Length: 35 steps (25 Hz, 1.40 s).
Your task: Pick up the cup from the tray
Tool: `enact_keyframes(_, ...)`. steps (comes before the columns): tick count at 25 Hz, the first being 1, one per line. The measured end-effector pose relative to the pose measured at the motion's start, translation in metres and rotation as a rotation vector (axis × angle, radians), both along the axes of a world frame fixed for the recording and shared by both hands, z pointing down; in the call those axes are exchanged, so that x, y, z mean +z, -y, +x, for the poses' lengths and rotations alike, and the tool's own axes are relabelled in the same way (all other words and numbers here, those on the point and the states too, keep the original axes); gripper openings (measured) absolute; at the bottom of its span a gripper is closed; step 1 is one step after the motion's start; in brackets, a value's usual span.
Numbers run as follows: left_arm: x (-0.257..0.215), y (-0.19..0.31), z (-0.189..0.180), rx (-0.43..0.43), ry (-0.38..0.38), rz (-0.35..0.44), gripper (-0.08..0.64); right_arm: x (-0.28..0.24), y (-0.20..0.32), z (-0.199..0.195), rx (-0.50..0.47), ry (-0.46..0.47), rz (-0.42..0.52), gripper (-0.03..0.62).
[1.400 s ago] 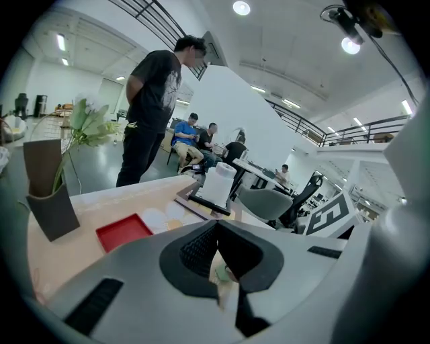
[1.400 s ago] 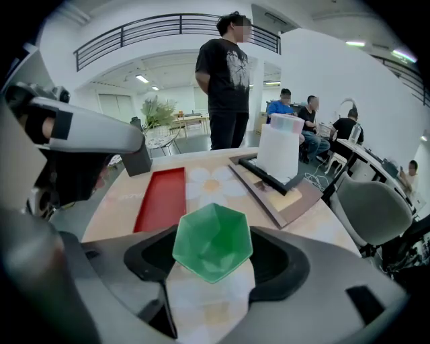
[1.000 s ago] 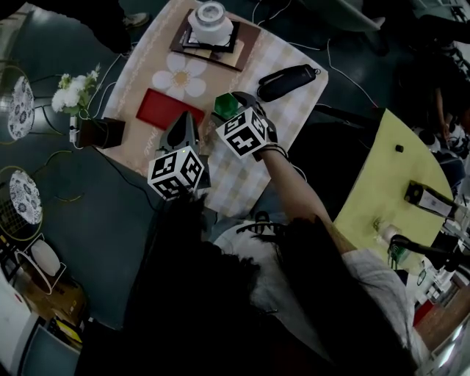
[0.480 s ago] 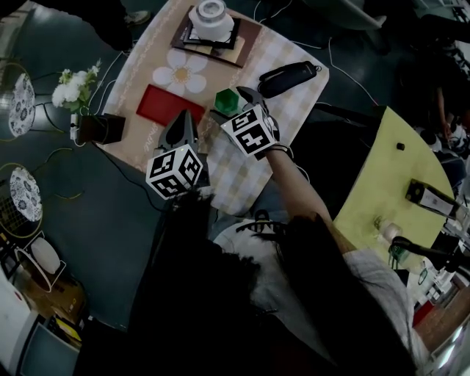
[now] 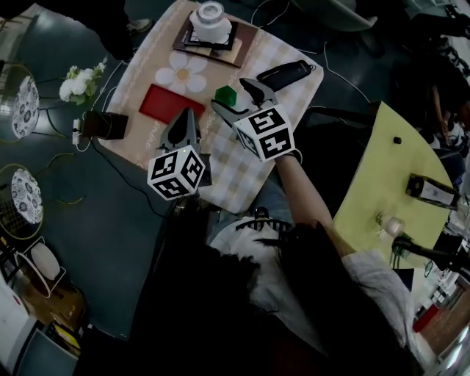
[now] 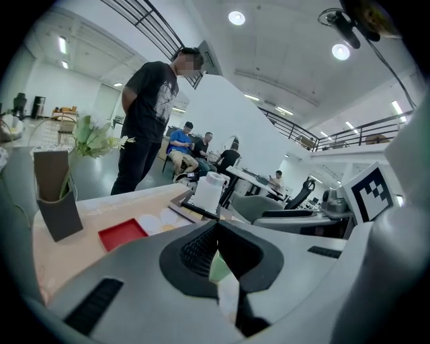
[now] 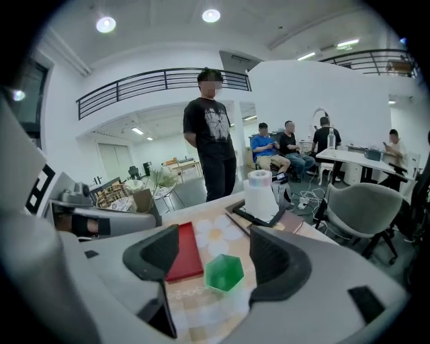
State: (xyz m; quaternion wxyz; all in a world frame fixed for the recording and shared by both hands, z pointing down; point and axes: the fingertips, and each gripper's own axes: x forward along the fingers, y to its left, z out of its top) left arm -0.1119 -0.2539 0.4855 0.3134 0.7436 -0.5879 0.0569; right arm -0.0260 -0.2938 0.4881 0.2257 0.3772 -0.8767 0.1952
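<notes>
The table (image 5: 236, 173) carries a dark tray (image 5: 242, 48) at its far end, and the white cup (image 5: 209, 18) stands on it, untouched. Nearer lies a red mat (image 5: 170, 103), and just right of it, on the checked cloth, a small green hexagonal piece (image 5: 225, 96). The right gripper (image 5: 230, 93) hovers over that piece with its jaws wide and just easing inward — the piece lies between them, pads clear of it. The left gripper (image 5: 185, 121) hangs by the near-left edge, jaws together on nothing. To take the cup well, I'd carry the right gripper farther — past the green piece — and close only once both pads flank the cup's wall.
</notes>
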Motion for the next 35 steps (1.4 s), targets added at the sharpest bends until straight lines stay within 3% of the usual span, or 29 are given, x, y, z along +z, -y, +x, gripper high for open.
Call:
enact_keyframes(5,-0.015,-0.013,0.000,0.011,0.001,0.036,0.009,-0.013,-0.012,0.006,0.067,-0.025,0.040,0.184)
enact_keyframes(8,-0.023,-0.024,0.002,0.022,0.000,0.053,0.009,-0.019,-0.022,0.011,0.120,-0.027,0.057,0.051)
enact_keyframes(10,-0.027,-0.032,0.005,0.030,-0.001,0.062,0.009,-0.021,-0.031,0.012,0.139,-0.019,0.052,0.013)
enact_keyframes(22,-0.061,-0.069,0.006,0.053,0.002,0.139,0.009,-0.037,-0.074,0.018,0.223,-0.049,0.074,0.009)
enact_keyframes(35,-0.072,-0.098,0.005,0.035,0.003,0.159,0.009,-0.035,-0.110,0.010,0.159,-0.087,0.059,0.009)
